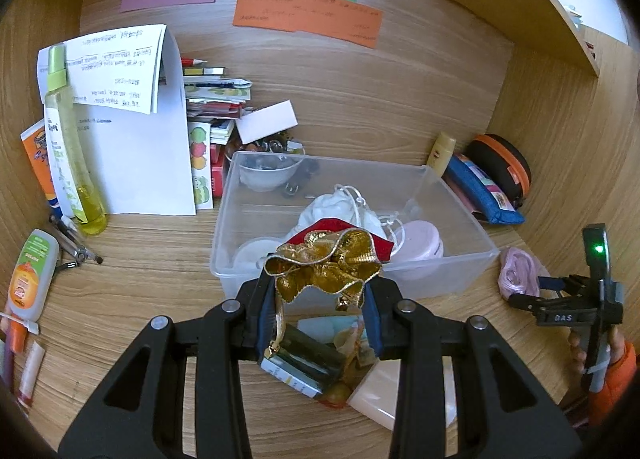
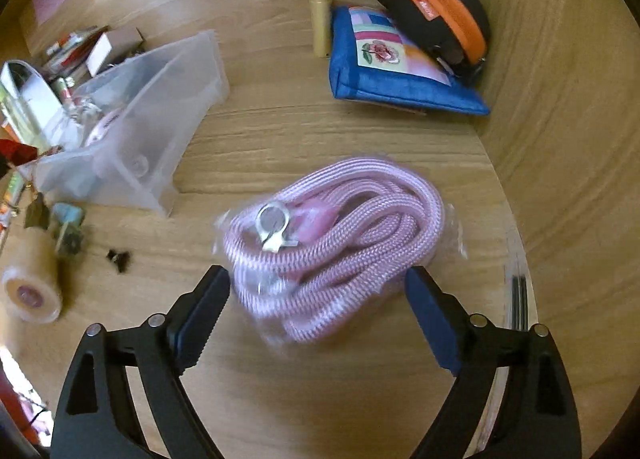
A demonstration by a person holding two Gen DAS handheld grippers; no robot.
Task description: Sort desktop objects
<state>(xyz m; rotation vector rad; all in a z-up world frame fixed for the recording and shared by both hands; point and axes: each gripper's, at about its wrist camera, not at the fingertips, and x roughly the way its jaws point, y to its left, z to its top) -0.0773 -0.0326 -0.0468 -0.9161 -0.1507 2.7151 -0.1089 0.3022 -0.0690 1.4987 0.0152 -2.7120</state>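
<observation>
1. On the wood-grain tabletop [image 2: 320, 131], inside a three-walled desk alcove, the clear plastic bin [image 1: 460, 251] is the largest item: rigid, translucent, rounded corners. It already holds a white cloth bundle, a pale pink round jar and a small bowl.
2. Right tongs [image 2: 318, 299]: jaws spread wide, nothing held. The bagged pink cord [image 2: 340, 243] lies flat on the tabletop between and just ahead of the tips, pads not touching it.
3. Judged step: grab the cord bundle and drop it in the bin, which sits near on the left in the right wrist view.
4. Advice: lower until the tips bracket the thickest part of the coil, then close across the cord, not the film. The wrapper is slick, crinkly clear plastic and would likely slide or tear if pinched alone. The braided rope is soft and compressible, so a firm squeeze is needed. Avoid the metal ring clasp; a hard round part may slip off the pads.
5. Left tongs [image 1: 320, 319]: partly closed, clamped on a gold-ruffled gift pouch [image 1: 324, 271] with red trim, held above the near rim of the bin. Crinkled metallic fabric, floppy.
6. Nearby: blue quilted pouch [image 2: 400, 71], black and orange zip case [image 2: 440, 15]. Both soft-sided.
</observation>
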